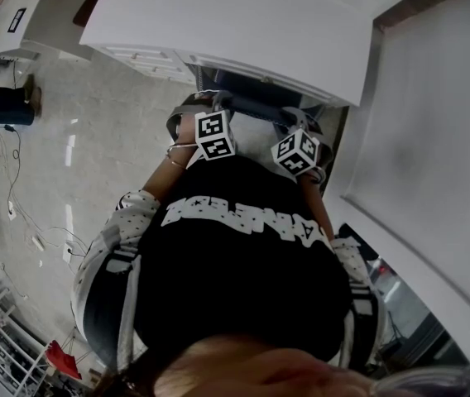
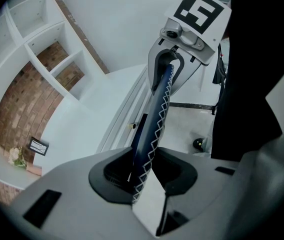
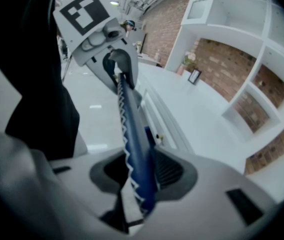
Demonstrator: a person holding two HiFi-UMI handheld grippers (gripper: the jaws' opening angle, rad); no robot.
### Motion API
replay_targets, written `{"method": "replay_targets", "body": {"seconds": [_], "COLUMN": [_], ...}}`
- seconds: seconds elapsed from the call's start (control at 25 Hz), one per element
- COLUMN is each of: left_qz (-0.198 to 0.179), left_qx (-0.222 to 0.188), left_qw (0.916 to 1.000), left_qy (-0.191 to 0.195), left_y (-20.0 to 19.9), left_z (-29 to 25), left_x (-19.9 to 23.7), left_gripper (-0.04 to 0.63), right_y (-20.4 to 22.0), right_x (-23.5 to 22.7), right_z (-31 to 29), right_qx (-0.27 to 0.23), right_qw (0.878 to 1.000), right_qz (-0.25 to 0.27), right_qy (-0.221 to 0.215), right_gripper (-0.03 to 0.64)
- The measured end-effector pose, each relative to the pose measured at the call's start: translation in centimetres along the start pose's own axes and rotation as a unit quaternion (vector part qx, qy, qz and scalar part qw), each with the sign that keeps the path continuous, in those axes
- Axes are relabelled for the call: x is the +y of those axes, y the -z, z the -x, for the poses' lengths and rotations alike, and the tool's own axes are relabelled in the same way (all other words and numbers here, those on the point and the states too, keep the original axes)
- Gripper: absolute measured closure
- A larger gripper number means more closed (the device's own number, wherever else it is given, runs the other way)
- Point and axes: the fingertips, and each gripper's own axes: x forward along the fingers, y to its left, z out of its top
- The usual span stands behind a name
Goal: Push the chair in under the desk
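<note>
left tongs (image 2: pixel 147 170) and right tongs (image 3: pixel 141 171) pinch the chair back (image 2: pixel 158 114). only the gripper views show its white stitching.

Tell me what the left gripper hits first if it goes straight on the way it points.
The left gripper is clamped on the chair back, so it meets that at once; beyond, probably the white desk.

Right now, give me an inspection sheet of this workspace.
Surface: white desk, drawers under its top.
Job's things: chair back, blue with white stitching, in front of the desk.
Clutter: small frame and flowers on the desk.
Grippers: left gripper and right gripper both clamp the chair back's top edge.
Cables: cables loose on the floor.
Surroundings: white shelves, brick wall.
</note>
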Motion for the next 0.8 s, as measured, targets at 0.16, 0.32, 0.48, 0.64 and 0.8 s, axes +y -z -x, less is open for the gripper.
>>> {"method": "replay_targets", "body": {"seconds": [0.16, 0.32, 0.48, 0.64, 0.8], "left_qz": [-0.001, 0.002, 0.003, 0.004, 0.003], "left_qx": [-0.002, 0.001, 0.003, 0.001, -0.001], "left_qw": [1.0, 1.0, 1.0, 1.0, 1.0], "left_qy": [0.002, 0.001, -0.001, 0.002, 0.004], "left_y": [-0.4, -0.4, -0.4, -0.4, -0.4], "left_z": [-0.2, -0.5, -0.7, -0.7, -0.8], "left_x": [0.2, 0.5, 1.0, 1.0, 1.0], "left_gripper": [0.453, 0.453, 0.453, 0.453, 0.451], "right_y": [0.2, 0.2, 0.0, -0.1, 0.0], "right_x": [-0.6, -0.8, -1.2, -1.3, -1.4], "right_z": [0.0, -0.2, -0.5, -0.5, -0.7], "right_qx": [0.002, 0.001, 0.0, 0.001, -0.004], "right_qw": [1.0, 1.0, 1.0, 1.0, 1.0], "right_qz": [0.001, 0.001, 0.003, 0.003, 0.005], "right_qy": [0.001, -0.002, -0.003, -0.002, -0.007], "right_gripper": [0.472, 0.472, 0.472, 0.472, 0.471]}}
